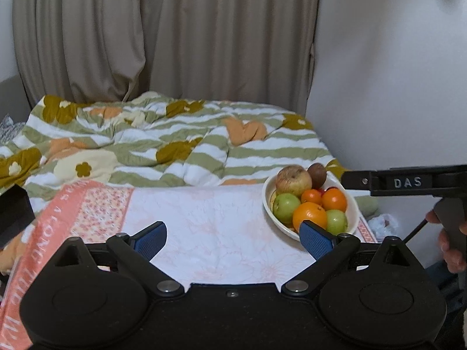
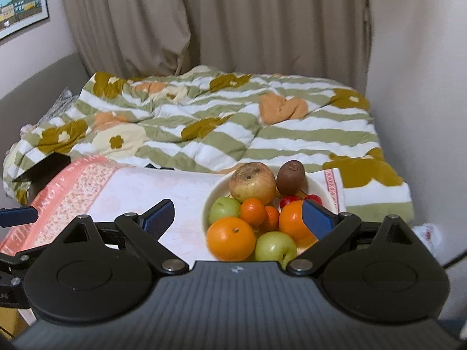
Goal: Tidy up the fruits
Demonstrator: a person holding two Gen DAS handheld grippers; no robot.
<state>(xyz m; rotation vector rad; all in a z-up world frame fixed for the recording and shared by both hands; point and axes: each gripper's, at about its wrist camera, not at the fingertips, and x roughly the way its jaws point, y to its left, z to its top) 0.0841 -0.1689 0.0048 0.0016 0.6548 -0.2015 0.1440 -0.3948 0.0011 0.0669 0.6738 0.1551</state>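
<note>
A cream bowl [image 1: 266, 197] [image 2: 207, 201] heaped with fruit stands on a pink and white cloth [image 1: 204, 218] [image 2: 151, 189]. It holds a large blotchy apple [image 2: 252, 182], a kiwi [image 2: 290, 176], green apples [image 2: 223, 208], oranges [image 2: 230, 237], small tangerines [image 2: 253, 211] and red cherries [image 2: 289, 200]. My left gripper [image 1: 235, 237] is open and empty over the cloth, left of the bowl. My right gripper [image 2: 238, 218] is open and empty, just in front of the bowl, its right finger [image 2: 316, 221] over the oranges. The right gripper's body [image 1: 408, 182] shows at the right in the left wrist view.
A rumpled quilt [image 1: 163, 140] [image 2: 233, 122] with green stripes and flowers covers the bed behind the cloth. Beige curtains [image 1: 175, 35] hang at the back. A white wall [image 1: 394, 73] is on the right. A dark box [image 1: 13, 213] [image 2: 46, 169] sits at the cloth's left edge.
</note>
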